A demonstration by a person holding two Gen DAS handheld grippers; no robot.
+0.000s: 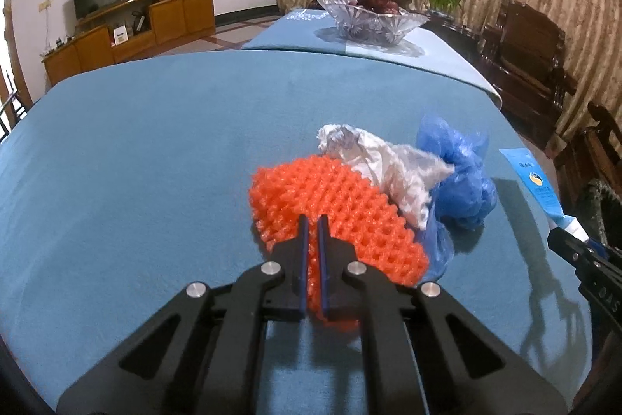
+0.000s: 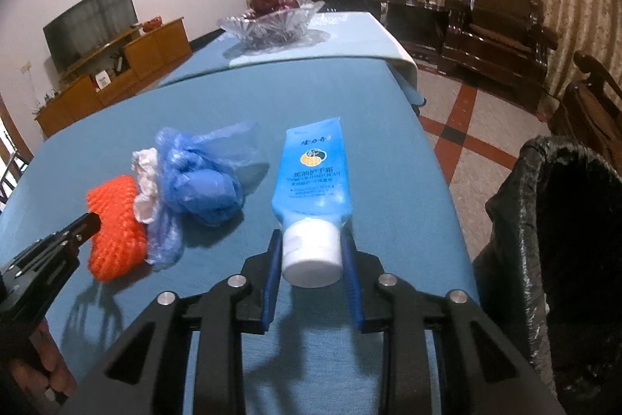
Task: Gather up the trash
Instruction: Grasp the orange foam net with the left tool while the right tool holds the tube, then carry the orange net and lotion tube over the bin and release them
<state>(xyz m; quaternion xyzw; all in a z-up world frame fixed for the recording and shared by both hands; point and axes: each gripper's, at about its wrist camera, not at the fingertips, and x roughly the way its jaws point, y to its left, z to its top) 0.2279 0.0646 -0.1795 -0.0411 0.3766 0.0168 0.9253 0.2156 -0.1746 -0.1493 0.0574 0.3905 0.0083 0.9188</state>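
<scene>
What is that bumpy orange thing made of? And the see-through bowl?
The orange net looks like soft plastic foam mesh: puffy, slightly shiny strands with open holes. The bowl seems cut glass or clear plastic: see-through, with sparkly ridged patterns. I can't tell which.

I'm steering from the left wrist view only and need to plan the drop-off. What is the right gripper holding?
Observer: The right gripper is shut on the white cap of a blue hand cream tube.
Operator: Is a bin nearby?
Observer: Yes, a bin lined with a black bag stands off the table's right edge.
Operator: Does the tube touch the blue plastic bag?
Observer: No, bare blue tablecloth shows between the tube and the blue plastic bag.
</scene>
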